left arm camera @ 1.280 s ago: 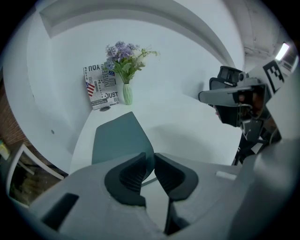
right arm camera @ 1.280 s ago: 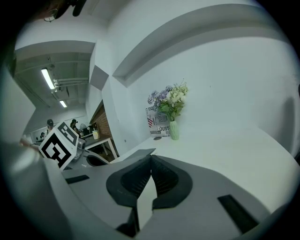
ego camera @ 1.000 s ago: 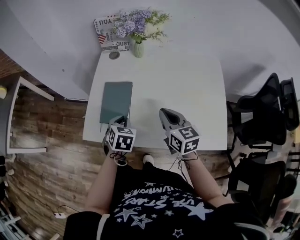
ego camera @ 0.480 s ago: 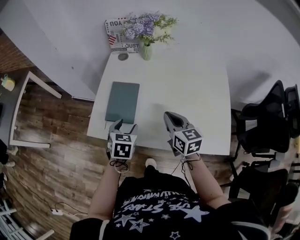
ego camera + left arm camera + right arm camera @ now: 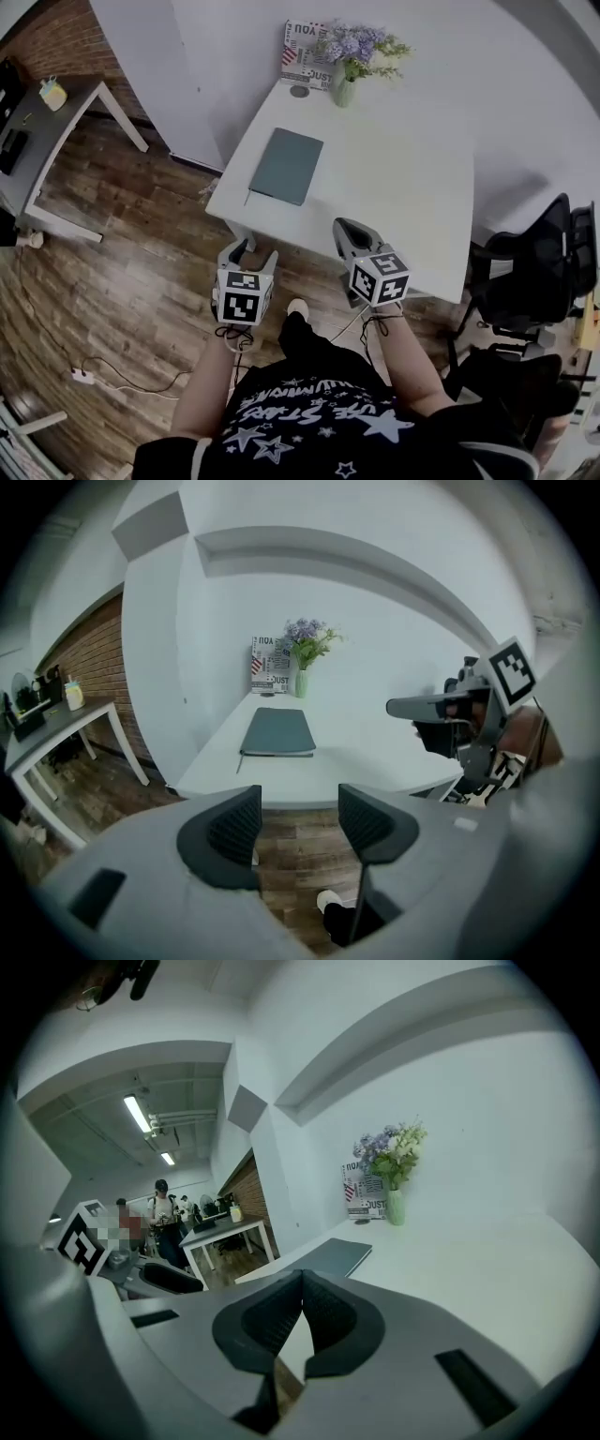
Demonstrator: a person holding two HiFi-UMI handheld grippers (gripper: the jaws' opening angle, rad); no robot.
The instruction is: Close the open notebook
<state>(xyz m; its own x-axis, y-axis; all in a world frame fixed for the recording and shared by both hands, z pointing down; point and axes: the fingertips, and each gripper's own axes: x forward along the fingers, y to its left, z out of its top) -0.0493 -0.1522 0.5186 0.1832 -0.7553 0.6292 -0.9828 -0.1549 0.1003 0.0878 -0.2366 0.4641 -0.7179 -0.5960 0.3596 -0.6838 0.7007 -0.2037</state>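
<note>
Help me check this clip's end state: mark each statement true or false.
1. The notebook lies closed on the white table. True.
2. The left claw is clamped on the notebook. False: its jaws have just been opening and stand apart with nothing between them, off the table and over the wooden floor.
3. The right claw has its jaws together with nothing between them. True.
4. The vase of flowers stands on top of the notebook. False: it stands at the table's far edge, apart from the notebook.
</note>
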